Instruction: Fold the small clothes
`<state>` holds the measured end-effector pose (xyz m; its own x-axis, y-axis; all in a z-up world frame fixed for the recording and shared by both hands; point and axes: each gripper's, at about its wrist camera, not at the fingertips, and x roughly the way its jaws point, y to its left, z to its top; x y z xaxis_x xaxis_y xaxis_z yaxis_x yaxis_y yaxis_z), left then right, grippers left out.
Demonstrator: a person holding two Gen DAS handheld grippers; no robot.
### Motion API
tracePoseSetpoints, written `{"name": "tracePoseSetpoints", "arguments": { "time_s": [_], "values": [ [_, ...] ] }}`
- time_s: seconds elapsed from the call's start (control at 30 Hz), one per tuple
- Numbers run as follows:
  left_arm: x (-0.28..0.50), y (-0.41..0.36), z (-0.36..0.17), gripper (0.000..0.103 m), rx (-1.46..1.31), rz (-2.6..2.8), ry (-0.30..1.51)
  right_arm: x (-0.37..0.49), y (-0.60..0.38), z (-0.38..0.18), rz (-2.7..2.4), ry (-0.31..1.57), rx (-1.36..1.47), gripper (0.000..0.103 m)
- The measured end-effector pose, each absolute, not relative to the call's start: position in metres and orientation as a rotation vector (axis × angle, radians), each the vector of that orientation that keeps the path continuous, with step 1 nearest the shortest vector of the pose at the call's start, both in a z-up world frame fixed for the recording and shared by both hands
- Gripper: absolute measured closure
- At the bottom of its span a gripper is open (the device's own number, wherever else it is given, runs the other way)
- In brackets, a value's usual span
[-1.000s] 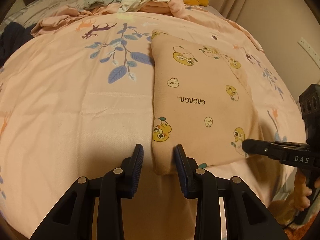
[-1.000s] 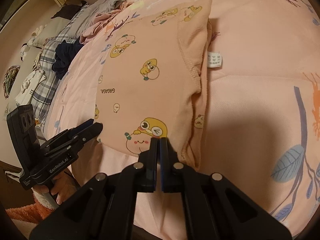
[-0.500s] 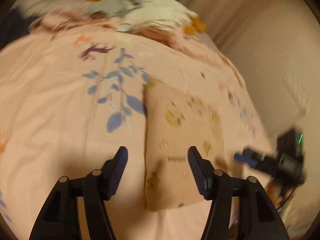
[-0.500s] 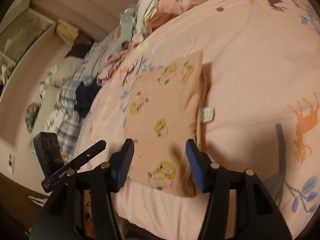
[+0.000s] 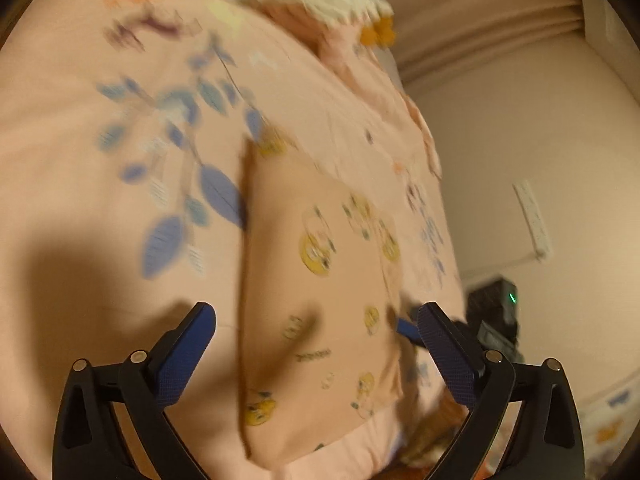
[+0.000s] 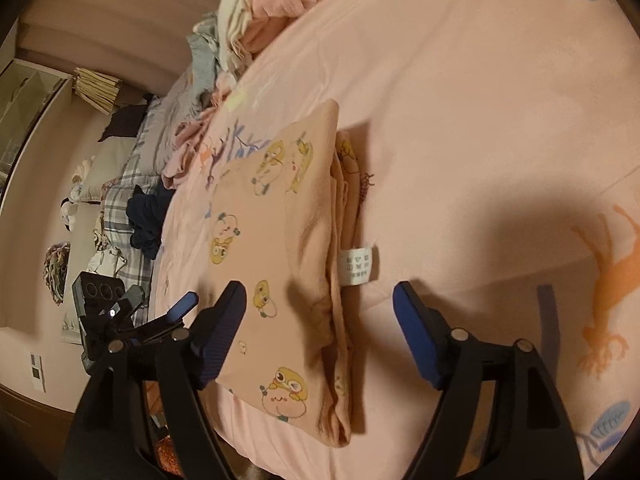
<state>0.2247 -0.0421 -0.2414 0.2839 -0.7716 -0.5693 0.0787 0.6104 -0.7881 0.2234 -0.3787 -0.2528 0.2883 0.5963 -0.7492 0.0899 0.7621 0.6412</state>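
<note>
Peach duck-print folded cotton garment (image 6: 276, 280) lies flat on the pink bedspread (image 6: 460, 120); left gripper (image 5: 316, 356) and right gripper (image 6: 320, 332), jaws just opened and spread, hover empty, seemingly having let go.

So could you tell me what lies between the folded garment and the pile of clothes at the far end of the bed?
Only bare printed bedsheet lies between the folded garment and the pile of clothes; the right wrist view shows it best.

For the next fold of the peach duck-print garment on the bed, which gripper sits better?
Right, probably. The right gripper, jaws just opened and empty, hangs over the peach duck-print garment's layered edge beside the white care label. The left gripper, also just opened and empty, hangs over its smooth folded side.
</note>
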Motion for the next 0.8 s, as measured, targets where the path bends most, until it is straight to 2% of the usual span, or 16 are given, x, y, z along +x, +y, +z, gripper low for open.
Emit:
{"name": "tracePoseSetpoints", "arguments": {
  "time_s": [0.13,0.3,0.4,0.43,0.47,0.53,0.57,0.7,0.8],
  "values": [
    [0.236,-0.062,-0.264,0.003,-0.758,-0.741,1.266,0.231,-0.373,-0.261,0.401,1.258,0.677,0.026],
    [0.250,-0.084,-0.269,0.003,-0.753,-0.779,1.257,0.238,-0.369,-0.279,0.513,1.258,0.855,0.027],
    [0.254,-0.098,-0.269,0.004,-0.722,-0.807,1.265,0.239,-0.360,-0.278,0.496,1.257,0.832,0.037],
    [0.255,-0.106,-0.269,0.011,-0.675,-0.773,1.270,0.239,-0.356,-0.279,0.483,1.259,0.815,0.045],
    [0.254,-0.111,-0.267,0.017,-0.619,-0.736,1.270,0.240,-0.352,-0.280,0.455,1.266,0.784,0.057],
    [0.251,-0.116,-0.263,0.046,-0.524,-0.653,1.248,0.238,-0.346,-0.282,0.416,1.263,0.726,0.069],
    [0.249,-0.118,-0.263,0.052,-0.481,-0.606,1.239,0.239,-0.345,-0.283,0.415,1.254,0.714,0.073],
    [0.246,-0.111,-0.268,0.061,-0.487,-0.566,1.223,0.238,-0.342,-0.283,0.394,1.232,0.676,0.077],
    [0.245,-0.115,-0.267,0.062,-0.446,-0.542,1.222,0.240,-0.339,-0.283,0.390,1.215,0.644,0.078]
  ]
}}
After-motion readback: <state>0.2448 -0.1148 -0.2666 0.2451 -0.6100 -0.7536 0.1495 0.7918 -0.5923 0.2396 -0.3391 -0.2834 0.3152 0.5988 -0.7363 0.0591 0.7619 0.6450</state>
